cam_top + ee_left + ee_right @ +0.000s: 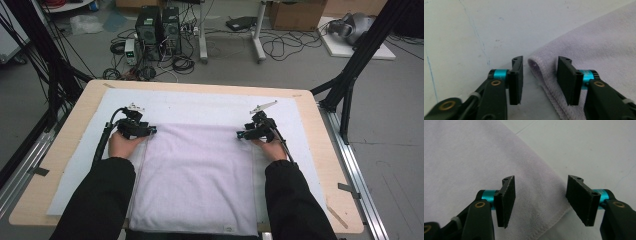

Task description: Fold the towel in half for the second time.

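Note:
A pale lilac towel point(197, 175) lies folded flat on the white mat point(200, 105), reaching to the near table edge. My left gripper point(150, 131) sits at the towel's far left corner. In the left gripper view its jaws point(539, 81) stand open around the folded corner point(536, 65), with the pads apart from the cloth. My right gripper point(241, 134) is at the far right corner. Seen from the right gripper view, its jaws point(544, 200) are open over the hemmed corner point(549, 220), and neither pad presses on the towel point(461, 157).
The mat covers a light wooden table point(330, 150). Black frame legs point(350, 80) stand at the right and a dark stand with cables point(45, 80) at the left. Computers point(157, 30), cables and boxes lie on the floor beyond the table.

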A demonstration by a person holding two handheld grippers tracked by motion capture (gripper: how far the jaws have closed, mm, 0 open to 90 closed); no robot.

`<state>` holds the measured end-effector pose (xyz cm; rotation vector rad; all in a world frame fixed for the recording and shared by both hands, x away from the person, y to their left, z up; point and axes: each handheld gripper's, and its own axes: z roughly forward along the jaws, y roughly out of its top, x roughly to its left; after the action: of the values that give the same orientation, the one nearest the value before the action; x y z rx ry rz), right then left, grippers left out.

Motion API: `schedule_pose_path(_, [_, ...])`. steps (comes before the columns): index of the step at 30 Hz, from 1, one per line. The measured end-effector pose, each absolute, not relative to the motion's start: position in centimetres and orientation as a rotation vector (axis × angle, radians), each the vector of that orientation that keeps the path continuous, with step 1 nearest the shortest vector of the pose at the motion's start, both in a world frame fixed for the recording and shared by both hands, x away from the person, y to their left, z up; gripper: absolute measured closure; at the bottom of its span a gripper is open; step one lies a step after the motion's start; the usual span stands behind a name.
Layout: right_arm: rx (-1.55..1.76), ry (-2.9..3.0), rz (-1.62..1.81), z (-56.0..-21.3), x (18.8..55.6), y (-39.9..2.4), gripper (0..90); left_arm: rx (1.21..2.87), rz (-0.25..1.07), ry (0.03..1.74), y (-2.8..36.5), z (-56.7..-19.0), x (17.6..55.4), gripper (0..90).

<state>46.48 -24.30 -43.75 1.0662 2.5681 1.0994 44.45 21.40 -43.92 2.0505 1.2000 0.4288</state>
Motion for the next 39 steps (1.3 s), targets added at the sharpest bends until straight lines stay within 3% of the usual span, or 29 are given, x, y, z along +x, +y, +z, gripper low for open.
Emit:
schedule_pose_path(3, [1.066, 2.563, 1.085, -43.8, 46.4, -24.3, 55.6, 2.060, 0.419, 1.186, 21.0, -43.9, 44.6, 70.7])
schedule_pose_path(5, [1.054, 2.580, 1.107, -43.8, 46.4, -24.2, 69.9, 2.065, 0.391, 1.195, 20.9, -43.7, 44.8, 76.3])
schedule_pose_path(10, [1.078, 2.604, 1.153, -43.6, 46.3, -24.7, 84.2, 2.049, 0.389, 1.197, 21.0, -43.5, 44.6, 83.3])
schedule_pose_path(23, [0.914, 2.569, 1.355, -39.0, 42.5, -26.5, 85.2, 1.920, 0.416, 0.988, 22.8, -38.8, 40.5, 83.6])
schedule_pose_path(39, [0.851, 2.591, 1.432, -39.1, 37.2, -27.3, 85.2, 1.959, 0.424, 0.891, 24.1, -40.0, 34.1, 83.5])
